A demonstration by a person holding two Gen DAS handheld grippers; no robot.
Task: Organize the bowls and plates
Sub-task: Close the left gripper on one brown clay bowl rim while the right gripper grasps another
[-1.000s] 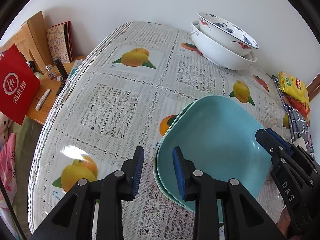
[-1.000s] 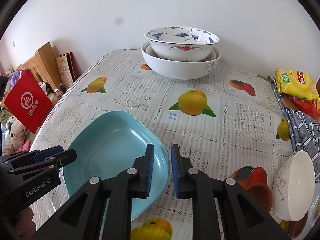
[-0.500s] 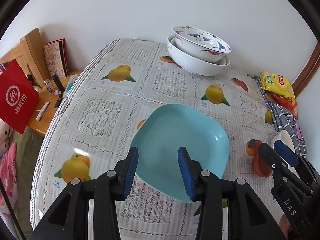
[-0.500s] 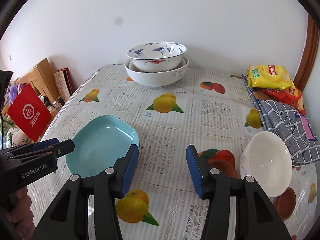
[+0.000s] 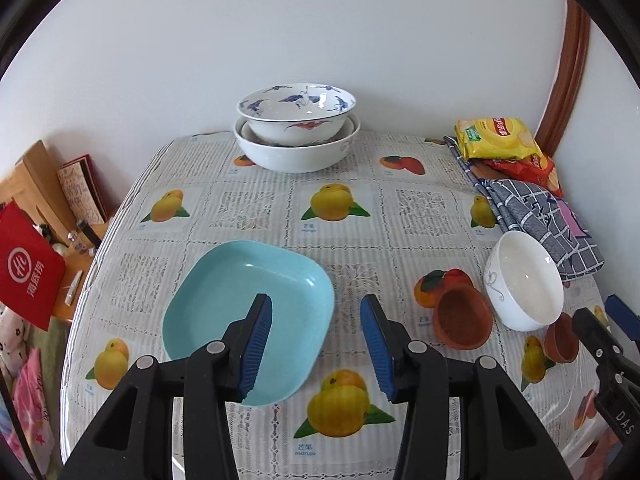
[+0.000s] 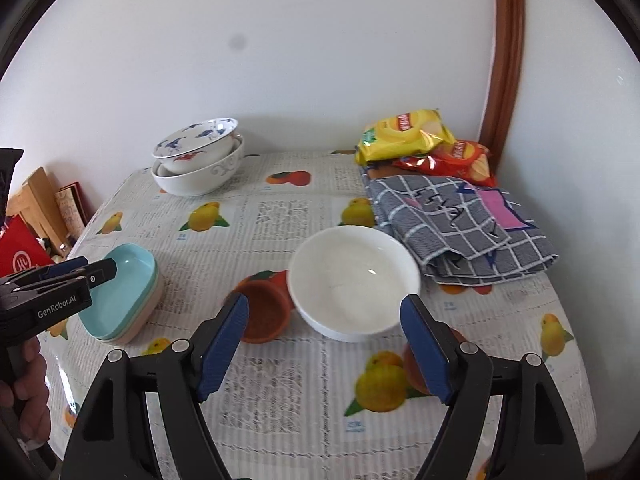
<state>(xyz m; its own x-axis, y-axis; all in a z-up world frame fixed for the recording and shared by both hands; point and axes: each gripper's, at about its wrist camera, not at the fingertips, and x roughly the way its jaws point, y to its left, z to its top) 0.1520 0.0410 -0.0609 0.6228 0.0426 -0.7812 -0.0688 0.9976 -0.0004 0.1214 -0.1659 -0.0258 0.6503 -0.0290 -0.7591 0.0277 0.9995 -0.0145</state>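
Both my tools have pulled back from the stack of teal square plates (image 5: 256, 304) since a second ago, when their pads sat right at its rim; the stack now lies alone on the left part of the bench (image 5: 424, 216). My left hand-held gripper (image 5: 316, 344) has just been opening, nothing between its pads, and it hangs over the plate's near right edge and the fruit-print cloth. My right hand-held gripper (image 6: 324, 350) has just been opening wide too, empty, and now faces the white bowl (image 6: 354, 280), which has come into the middle of its view; before, that bowl sat far off at the right edge.

The white bowl stands tilted, leaning on a small brown bowl (image 6: 264, 312) at its left. A second small brown bowl (image 5: 562, 344) sits just in front of it, partly hidden behind my right pad in the right view. At the far edge, a blue-patterned bowl (image 5: 296, 114) is nested in a larger white bowl (image 5: 294, 152). On the right lie a folded checked cloth (image 6: 460, 228) and, behind it, yellow and red snack bags (image 6: 408, 132). In the right view a hand (image 6: 24, 392) grips the left tool's handle.
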